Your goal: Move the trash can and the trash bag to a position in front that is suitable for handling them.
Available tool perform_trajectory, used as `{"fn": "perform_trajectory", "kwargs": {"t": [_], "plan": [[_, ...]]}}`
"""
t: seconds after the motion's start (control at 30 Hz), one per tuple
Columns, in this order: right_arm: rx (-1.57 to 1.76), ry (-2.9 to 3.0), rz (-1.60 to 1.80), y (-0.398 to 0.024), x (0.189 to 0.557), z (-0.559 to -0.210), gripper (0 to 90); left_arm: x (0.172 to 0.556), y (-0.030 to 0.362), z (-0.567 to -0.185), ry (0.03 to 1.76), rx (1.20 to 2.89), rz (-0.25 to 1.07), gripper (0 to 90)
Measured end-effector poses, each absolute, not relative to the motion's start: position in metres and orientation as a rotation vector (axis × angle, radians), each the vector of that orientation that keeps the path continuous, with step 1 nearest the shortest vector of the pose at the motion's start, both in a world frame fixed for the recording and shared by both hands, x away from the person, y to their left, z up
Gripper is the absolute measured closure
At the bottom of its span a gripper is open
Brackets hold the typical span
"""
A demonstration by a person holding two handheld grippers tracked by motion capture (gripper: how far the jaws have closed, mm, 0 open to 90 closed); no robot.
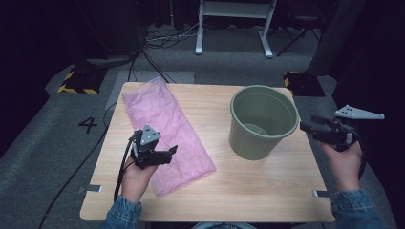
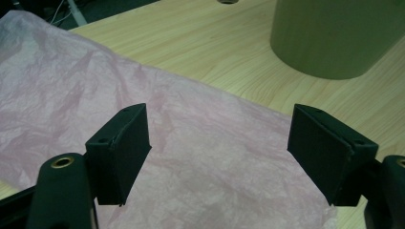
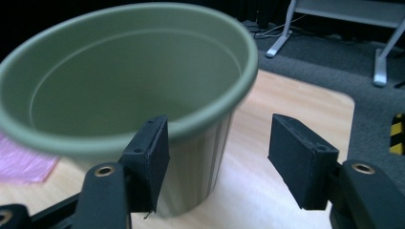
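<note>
Nothing is being held yet: the left gripper (image 1: 162, 153) is hovering, jaws released, over the crumpled pink plastic bag (image 1: 165, 124); the right gripper (image 1: 317, 128), jaws also released, is nearing the empty green ribbed plastic bucket (image 1: 260, 121).

From my feed: dim room, grey carpet (image 1: 43, 143), light wooden desk (image 1: 267, 191), white frame legs (image 1: 265, 43), cables (image 1: 162, 36) behind.

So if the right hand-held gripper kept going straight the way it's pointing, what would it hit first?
Most likely the green plastic bucket. The right hand-held gripper has its jaws open and empty, aimed at the bucket's rim and upper wall, with nothing between them. Depth is hard to judge, so it might clip the rim.
</note>
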State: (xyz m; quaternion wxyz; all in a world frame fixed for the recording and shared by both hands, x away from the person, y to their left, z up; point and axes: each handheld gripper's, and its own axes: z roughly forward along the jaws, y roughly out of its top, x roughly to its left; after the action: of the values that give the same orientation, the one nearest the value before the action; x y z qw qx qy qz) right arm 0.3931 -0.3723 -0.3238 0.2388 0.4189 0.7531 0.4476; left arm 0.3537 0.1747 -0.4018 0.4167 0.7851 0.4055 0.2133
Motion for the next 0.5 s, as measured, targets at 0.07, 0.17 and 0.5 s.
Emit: {"fn": "perform_trajectory", "kwargs": {"t": [0.07, 0.17, 0.5], "plan": [[1.134, 2.067, 1.215, -0.366, 0.401, -0.318, 39.2, 0.354, 0.179, -0.404, 1.028, 1.968, 0.531, 22.4], [1.135, 2.082, 1.189, -0.357, 0.415, -0.316, 39.1, 0.355, 0.183, -0.408, 1.047, 1.973, 0.526, 22.5], [1.139, 2.147, 1.052, -0.334, 0.455, -0.333, 35.9, 0.355, 0.194, -0.416, 1.09, 1.961, 0.503, 22.7]]}}
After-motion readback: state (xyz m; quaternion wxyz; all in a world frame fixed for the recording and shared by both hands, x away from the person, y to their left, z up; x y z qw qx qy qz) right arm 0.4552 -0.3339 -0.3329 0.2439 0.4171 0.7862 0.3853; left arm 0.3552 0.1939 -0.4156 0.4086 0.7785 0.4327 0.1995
